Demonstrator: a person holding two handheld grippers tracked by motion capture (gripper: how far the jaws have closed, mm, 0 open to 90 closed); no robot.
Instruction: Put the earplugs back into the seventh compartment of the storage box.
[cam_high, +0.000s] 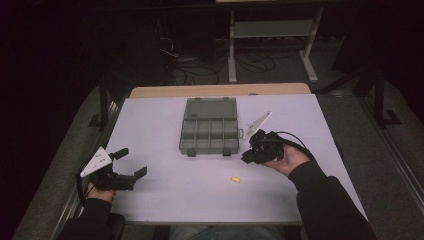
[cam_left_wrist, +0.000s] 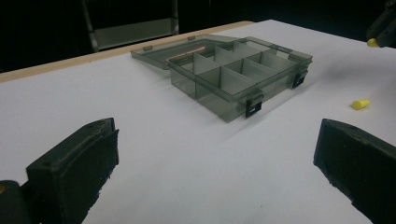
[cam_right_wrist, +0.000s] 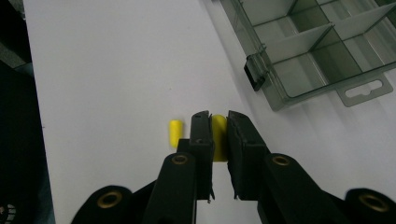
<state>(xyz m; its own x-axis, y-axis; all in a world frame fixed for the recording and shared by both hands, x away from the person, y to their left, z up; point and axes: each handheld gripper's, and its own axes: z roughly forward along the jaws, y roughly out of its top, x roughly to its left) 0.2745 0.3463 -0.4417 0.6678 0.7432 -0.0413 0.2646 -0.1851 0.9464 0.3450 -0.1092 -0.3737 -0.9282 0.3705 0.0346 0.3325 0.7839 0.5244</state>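
At the left edge of the white table (cam_high: 160, 120), the left hand-held gripper (cam_high: 131, 163) lies low over the surface with its jaws spread wide and nothing between them; in the left gripper view the two black jaws stand far apart at the bottom corners, bare table between. Toward the middle of the table sits a smoky clear compartment box (cam_high: 209, 131), its lid (cam_high: 210, 108) folded flat back on the far side and its divided cells showing; two black latches hang from its near edge. In front of the box and a little to its right, a small yellow plug (cam_high: 235, 178) lies loose on the table. Further right, the right hand-held gripper (cam_high: 248, 157) is held above the table just beside the box's near right corner, its jaws closed tight on a second yellow plug (cam_right_wrist: 219, 136), which the right gripper view shows pinched upright between the pads, with the loose plug on the table below, to its left.
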